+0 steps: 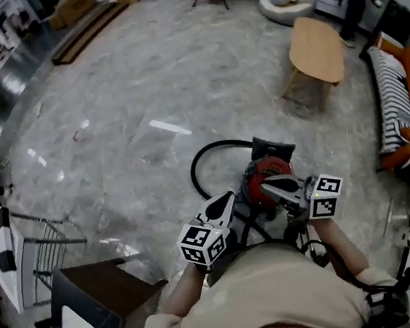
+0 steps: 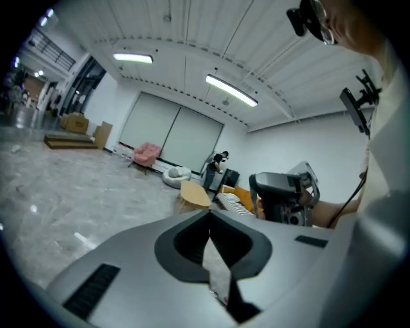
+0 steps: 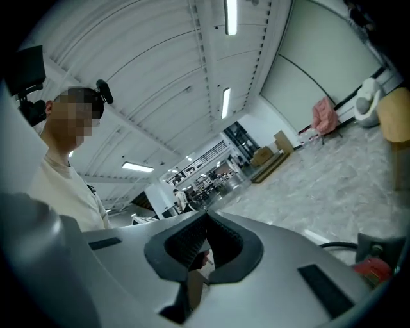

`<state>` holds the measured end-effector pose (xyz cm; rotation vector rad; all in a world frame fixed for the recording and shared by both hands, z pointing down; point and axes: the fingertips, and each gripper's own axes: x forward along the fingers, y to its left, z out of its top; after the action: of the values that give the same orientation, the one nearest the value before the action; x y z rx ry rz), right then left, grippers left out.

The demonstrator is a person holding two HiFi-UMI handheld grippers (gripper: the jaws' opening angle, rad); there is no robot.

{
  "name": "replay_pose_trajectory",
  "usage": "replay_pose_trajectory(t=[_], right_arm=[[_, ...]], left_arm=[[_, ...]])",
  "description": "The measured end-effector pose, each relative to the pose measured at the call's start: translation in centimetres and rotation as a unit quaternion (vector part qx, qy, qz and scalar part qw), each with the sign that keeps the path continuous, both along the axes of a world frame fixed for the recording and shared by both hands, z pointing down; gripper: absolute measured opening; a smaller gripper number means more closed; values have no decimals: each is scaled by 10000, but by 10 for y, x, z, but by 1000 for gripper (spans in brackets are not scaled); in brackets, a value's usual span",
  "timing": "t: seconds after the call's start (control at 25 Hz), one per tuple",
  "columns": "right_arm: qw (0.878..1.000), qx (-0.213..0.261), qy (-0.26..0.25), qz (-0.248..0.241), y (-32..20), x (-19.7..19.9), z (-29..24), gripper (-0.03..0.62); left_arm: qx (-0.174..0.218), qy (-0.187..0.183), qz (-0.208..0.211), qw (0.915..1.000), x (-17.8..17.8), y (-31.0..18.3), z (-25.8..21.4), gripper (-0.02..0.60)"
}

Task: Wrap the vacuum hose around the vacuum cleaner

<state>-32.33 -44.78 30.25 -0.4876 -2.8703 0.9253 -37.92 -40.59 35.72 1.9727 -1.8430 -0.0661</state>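
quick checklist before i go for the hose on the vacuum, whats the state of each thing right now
1. Left claw empty: ok, jaws together, nothing between them.
2. Right claw empty: ok, jaws together, nothing between them.
3. Claws ready to take the hose: not ok, both are shut; open one first.
4. Hose wrapped around the vacuum cleaner: not ok, a loop lies out on the floor beside it.
5. Hose's free end found: cannot tell, the claws cover that part in the head view.
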Motion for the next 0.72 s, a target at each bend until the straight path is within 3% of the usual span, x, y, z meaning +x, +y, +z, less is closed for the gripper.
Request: replay_pose_trajectory(t=[0.08,0.16,0.36,0.52,0.72], right_arm=[[9986,-118,200,468,-15,7,12,5],[9948,-205,338,941,-30,29,22,5],[9823,-62,209,1861,-58,118,21,5],[9760,-296,-26,2159,-59,169,20,5],[9783,-345,-157,2037,-43,230,19,5]], left_arm=[[-66,169,631,9978,9,-24,9,6],[-113,1,1215,9925,30,-47,14,6],[57,-239,2014,9792,102,-92,5,6],[23,-455,2152,9755,146,-95,-5,6],[5,-560,2098,9761,210,-96,-20,6]])
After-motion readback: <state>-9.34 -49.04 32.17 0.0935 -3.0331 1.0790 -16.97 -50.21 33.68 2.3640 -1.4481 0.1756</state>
